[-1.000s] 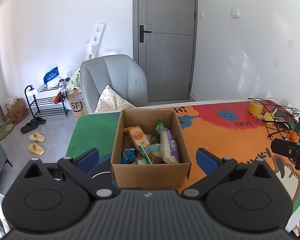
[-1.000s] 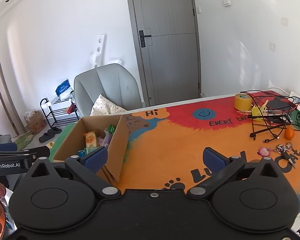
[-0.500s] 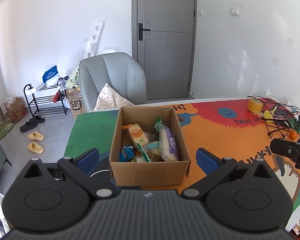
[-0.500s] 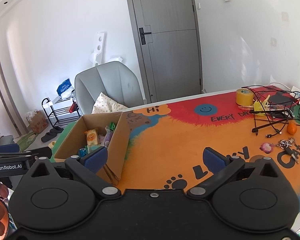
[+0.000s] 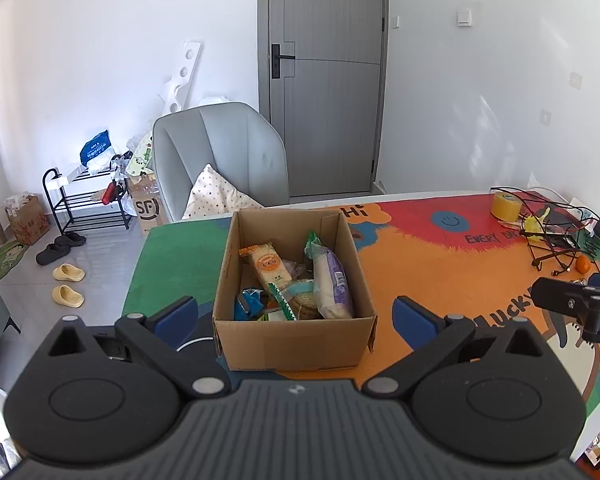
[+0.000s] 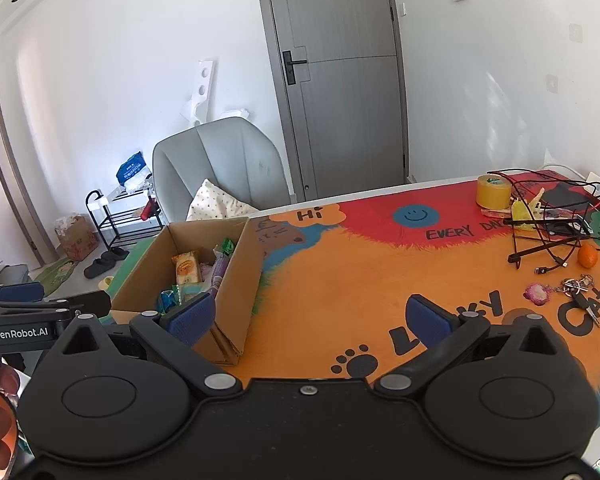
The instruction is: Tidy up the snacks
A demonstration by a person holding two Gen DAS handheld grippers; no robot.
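Note:
An open cardboard box (image 5: pixel 296 342) stands on the colourful table mat, also seen at the left in the right wrist view as the cardboard box (image 6: pixel 236 280). Inside lie several snack packs: an orange cracker pack (image 5: pixel 269 267), a long white and purple pack (image 5: pixel 332 284), a blue wrapper (image 5: pixel 247 306) and a green-edged pack (image 5: pixel 285 304). My left gripper (image 5: pixel 296 316) is open, its blue pads either side of the box's near wall, above and short of it. My right gripper (image 6: pixel 310 318) is open over the orange mat, right of the box, holding nothing.
A black wire rack (image 6: pixel 548 220) with cables, a yellow tape roll (image 6: pixel 493 192), an orange fruit (image 6: pixel 587 256) and keys (image 6: pixel 576 292) crowd the table's right side. A grey chair (image 5: pixel 220 160) with a cushion stands behind the table. A shoe rack (image 5: pixel 84 200) stands on the floor at left.
Both cameras have risen and pulled back slightly, so the box sits a little lower and farther in view. Both grippers stay open and nothing in the box has moved.

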